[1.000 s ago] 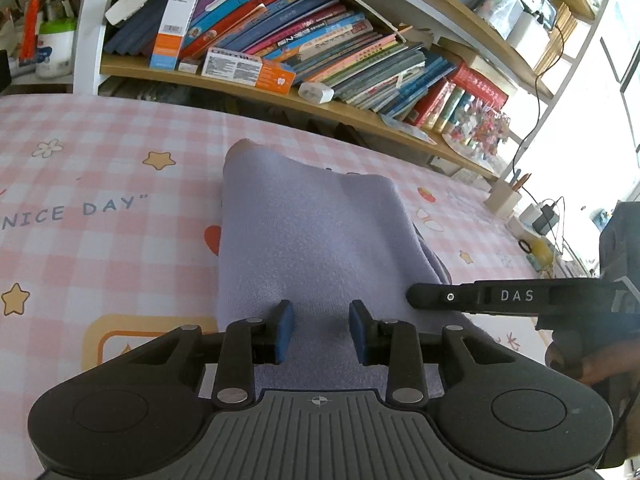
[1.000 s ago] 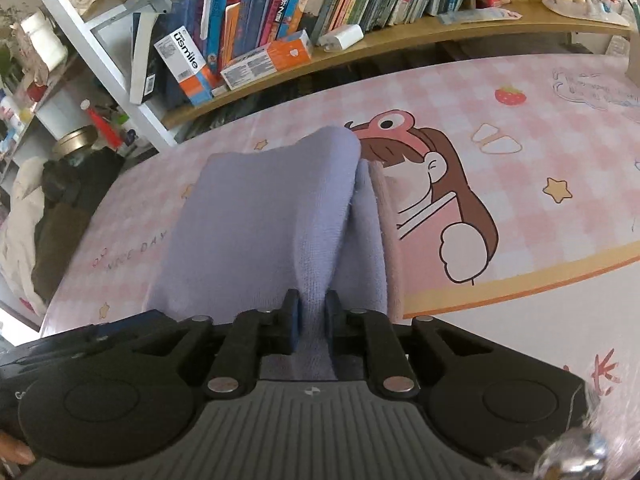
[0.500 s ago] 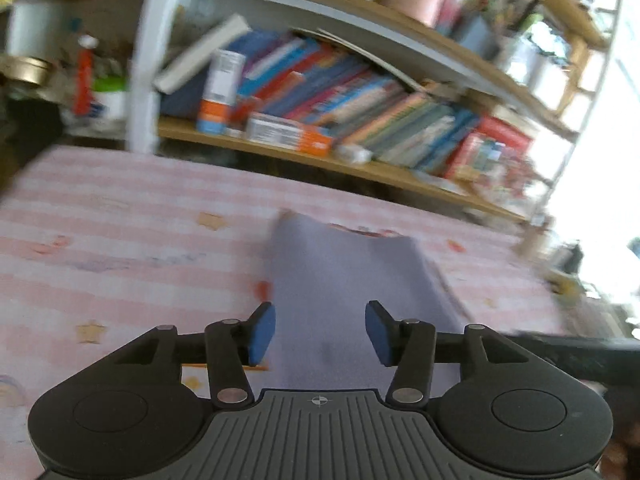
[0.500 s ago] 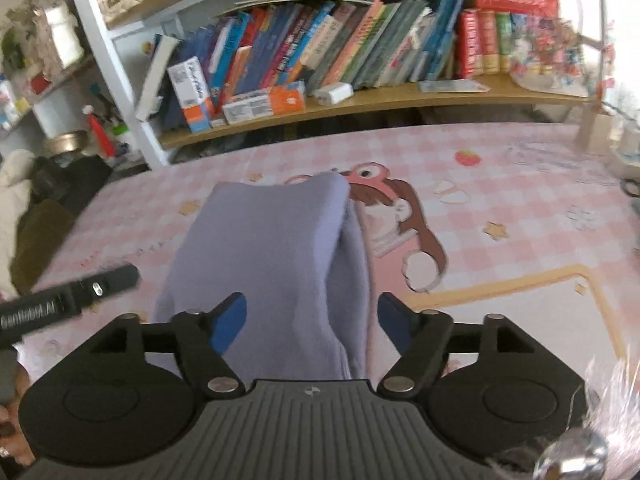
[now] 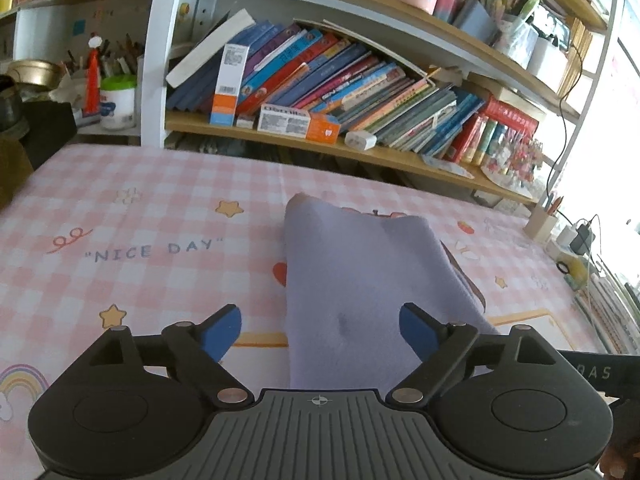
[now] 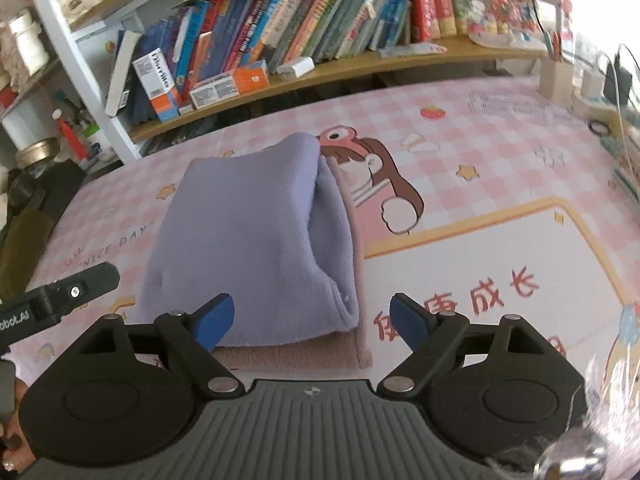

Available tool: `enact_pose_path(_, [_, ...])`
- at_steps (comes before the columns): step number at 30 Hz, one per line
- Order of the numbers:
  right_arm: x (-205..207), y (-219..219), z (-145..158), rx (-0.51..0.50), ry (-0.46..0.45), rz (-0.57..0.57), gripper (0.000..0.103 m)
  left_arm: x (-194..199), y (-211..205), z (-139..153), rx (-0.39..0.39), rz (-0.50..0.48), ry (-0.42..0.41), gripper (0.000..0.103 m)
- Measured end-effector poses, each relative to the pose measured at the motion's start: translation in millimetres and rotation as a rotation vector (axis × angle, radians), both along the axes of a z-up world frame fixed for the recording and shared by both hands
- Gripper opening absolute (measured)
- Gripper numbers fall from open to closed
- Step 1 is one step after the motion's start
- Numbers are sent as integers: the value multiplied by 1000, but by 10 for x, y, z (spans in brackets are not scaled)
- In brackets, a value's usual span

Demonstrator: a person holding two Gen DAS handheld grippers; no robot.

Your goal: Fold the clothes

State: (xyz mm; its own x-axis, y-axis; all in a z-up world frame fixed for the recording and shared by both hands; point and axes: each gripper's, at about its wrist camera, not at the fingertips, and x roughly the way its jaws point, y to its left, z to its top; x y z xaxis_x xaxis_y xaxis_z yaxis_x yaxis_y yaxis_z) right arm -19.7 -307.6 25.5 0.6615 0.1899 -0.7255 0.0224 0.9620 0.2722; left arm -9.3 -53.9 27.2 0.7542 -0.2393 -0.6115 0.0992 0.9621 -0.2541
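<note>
A folded lavender cloth (image 5: 360, 280) lies on the pink checked table mat (image 5: 140, 264). In the right wrist view the lavender cloth (image 6: 256, 240) rests on a folded pink cloth (image 6: 304, 354) that shows at its near and right edges. My left gripper (image 5: 320, 336) is open and empty, held above the cloth's near end. My right gripper (image 6: 310, 322) is open and empty, just above the near edge of the stack. The left gripper's body (image 6: 60, 300) shows at the left of the right wrist view.
A bookshelf (image 5: 320, 92) full of books and boxes stands along the table's far side. A pen holder (image 5: 540, 226), chargers and cables (image 5: 576, 240) sit at the far right. Jars and a dark object (image 5: 44, 128) stand at the far left.
Both grippers opened and let go of the lavender cloth, then lifted and drew back from it. The cloth now lies flat on the stack.
</note>
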Motion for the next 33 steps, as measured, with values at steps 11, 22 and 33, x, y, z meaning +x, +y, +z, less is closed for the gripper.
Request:
enact_pose_path(11, [100,-219,-160,108,78,-65,85,148,115,-164,-83,-16,70,89])
enact_pose_path(22, [557,-355,-384,200,139,-12,85,525,26,-326,-121,-34,166,88])
enact_pose_path(33, [889,-408,-511,333,177,30,60,837,67,-504,-242,0,274,86])
